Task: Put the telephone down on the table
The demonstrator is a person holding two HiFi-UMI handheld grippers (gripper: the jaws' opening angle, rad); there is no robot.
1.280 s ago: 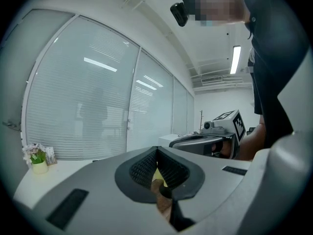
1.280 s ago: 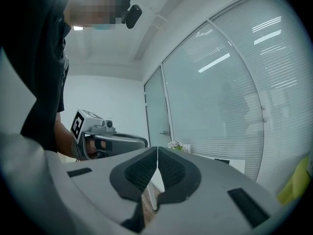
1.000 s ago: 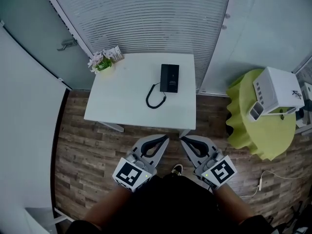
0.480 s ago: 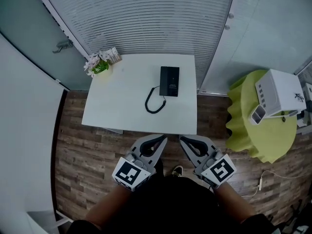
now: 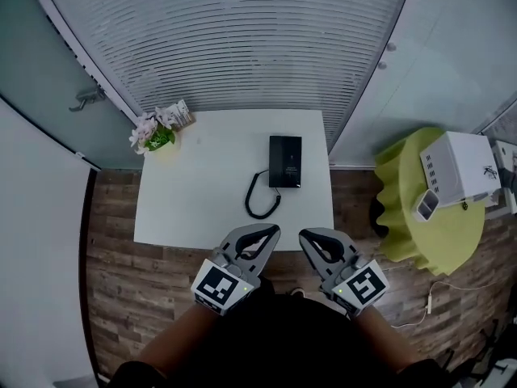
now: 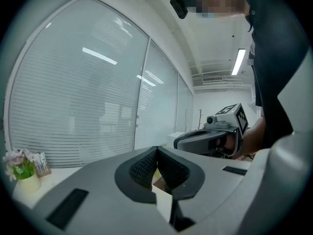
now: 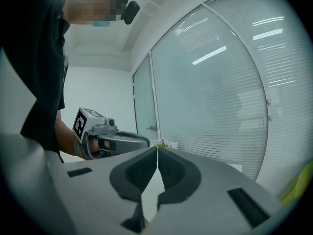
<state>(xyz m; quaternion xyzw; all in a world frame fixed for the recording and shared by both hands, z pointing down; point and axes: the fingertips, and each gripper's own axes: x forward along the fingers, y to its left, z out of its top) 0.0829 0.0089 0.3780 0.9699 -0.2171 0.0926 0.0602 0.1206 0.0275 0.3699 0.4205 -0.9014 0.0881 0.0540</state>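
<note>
Head view: phone (image 5: pixel 284 161) lies flat on the tabletop (image 5: pixel 186 204), well ahead of the left gripper (image 5: pixel 269 233) and right gripper (image 5: pixel 307 236). Left gripper view: jaws clenched, empty. Right gripper view: same deal. Looks pre-reach; next they'd open up and move in.

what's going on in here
A person holds a gripper in each hand near the front edge of a white table. The left gripper and right gripper both have their fingers closed with nothing between them. The black telephone lies flat on the table, its coiled cord beside it, and neither gripper touches it.
</note>
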